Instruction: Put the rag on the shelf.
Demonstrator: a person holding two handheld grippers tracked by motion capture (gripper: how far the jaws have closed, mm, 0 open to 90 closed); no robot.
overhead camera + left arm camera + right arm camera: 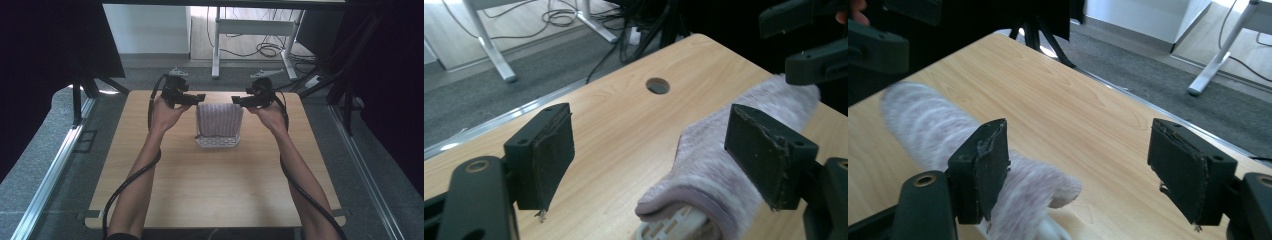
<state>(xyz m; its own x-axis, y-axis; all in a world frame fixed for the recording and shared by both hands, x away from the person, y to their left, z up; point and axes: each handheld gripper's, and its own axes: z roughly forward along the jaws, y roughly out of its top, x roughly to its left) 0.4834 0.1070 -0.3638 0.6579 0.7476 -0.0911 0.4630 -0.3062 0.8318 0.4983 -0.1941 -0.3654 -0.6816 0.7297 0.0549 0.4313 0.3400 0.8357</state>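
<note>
A fuzzy lilac-grey cloth (219,120) is draped over a white perforated basket (217,143) at mid-table. My left gripper (189,99) hovers at the cloth's upper left corner and my right gripper (243,101) at its upper right corner. In the left gripper view the left gripper (656,157) is open wide, with the cloth (716,165) lying against its right-hand jaw and the basket (669,227) peeking out below. In the right gripper view the right gripper (1083,167) is open too, and the cloth (928,122) runs past its left-hand jaw.
The wooden table (215,190) has wide bare room in front of the basket and a round cable hole (657,85) near its far edge. Beyond it lie grey floor, a white desk frame (216,45) and cables (267,50). Dark curtains hang at both sides.
</note>
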